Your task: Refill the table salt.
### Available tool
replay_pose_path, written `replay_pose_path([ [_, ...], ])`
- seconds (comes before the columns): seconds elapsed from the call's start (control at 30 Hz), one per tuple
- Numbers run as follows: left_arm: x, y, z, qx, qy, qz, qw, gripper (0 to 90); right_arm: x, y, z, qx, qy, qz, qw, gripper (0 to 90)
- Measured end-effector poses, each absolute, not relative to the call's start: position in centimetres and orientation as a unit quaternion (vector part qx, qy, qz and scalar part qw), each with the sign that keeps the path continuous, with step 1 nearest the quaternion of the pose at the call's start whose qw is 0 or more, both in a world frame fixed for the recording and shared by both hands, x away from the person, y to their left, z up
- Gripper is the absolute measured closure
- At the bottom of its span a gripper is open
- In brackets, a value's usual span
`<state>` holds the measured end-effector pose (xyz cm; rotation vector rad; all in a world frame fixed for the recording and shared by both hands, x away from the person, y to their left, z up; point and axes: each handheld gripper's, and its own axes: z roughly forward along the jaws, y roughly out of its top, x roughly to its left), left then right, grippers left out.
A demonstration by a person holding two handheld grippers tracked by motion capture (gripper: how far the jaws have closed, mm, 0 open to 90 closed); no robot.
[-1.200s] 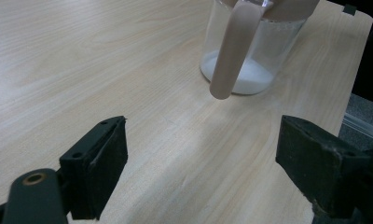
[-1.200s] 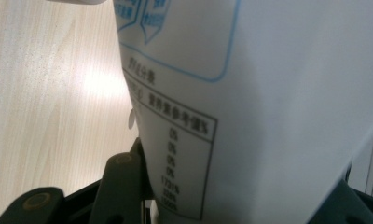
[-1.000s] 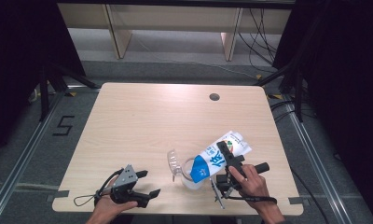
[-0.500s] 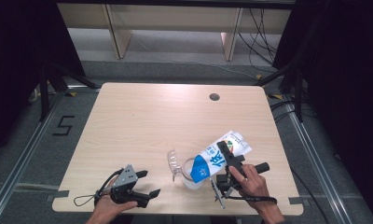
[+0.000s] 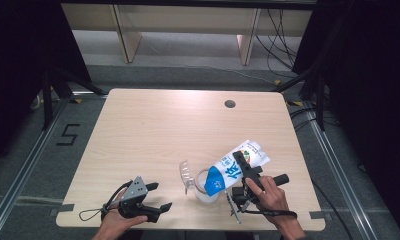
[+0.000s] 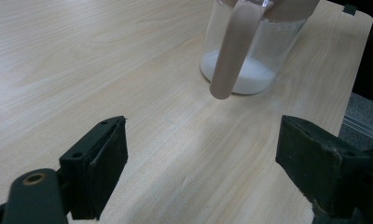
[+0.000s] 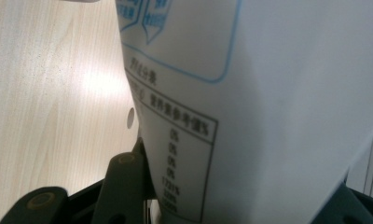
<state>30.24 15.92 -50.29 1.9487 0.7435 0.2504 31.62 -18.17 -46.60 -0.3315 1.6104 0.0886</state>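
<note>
Right gripper (image 5: 241,167) clamps the soft, pliable bag (image 5: 236,167) mid-body, tilted over the glass jug (image 5: 204,188); left gripper (image 5: 155,200) gapes wide, empty.

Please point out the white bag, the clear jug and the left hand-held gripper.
bag (image 5: 236,167): high view, printed middle of the tilted pouch.
jug (image 6: 250,77): left gripper view, lower wall over the white powder.
left hand-held gripper (image 6: 201,161): left gripper view, gap midway between its open jaw tips.

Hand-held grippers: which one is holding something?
The right hand-held gripper: its jaws clamp the tilted white-and-blue bag over the clear jug. The left hand-held gripper is open, empty.
</note>
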Motion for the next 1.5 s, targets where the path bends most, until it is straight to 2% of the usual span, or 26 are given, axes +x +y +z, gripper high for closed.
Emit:
replay_pose_path([
  [0.37, 30.19, 15.90, -50.29, 0.803, 0.311, 0.103, 0.497, 16.1, 31.65, -18.11, -46.37, -0.164, 0.712, 0.028, 0.682, 57.4],
  [0.43, 30.18, 15.90, -50.29, 0.803, 0.311, 0.103, 0.498, 16.1, 31.59, -18.23, -46.73, -0.138, 0.717, 0.044, 0.682, 57.4],
  [0.5, 30.24, 15.96, -50.24, 0.806, 0.307, 0.104, 0.495, 16.1, 31.78, -18.01, -46.16, -0.178, 0.706, 0.028, 0.685, 57.5],
  [1.5, 30.18, 15.96, -50.22, 0.805, 0.310, 0.104, 0.495, 16.1, 31.80, -18.17, -46.56, -0.157, 0.710, 0.041, 0.685, 58.2],
])
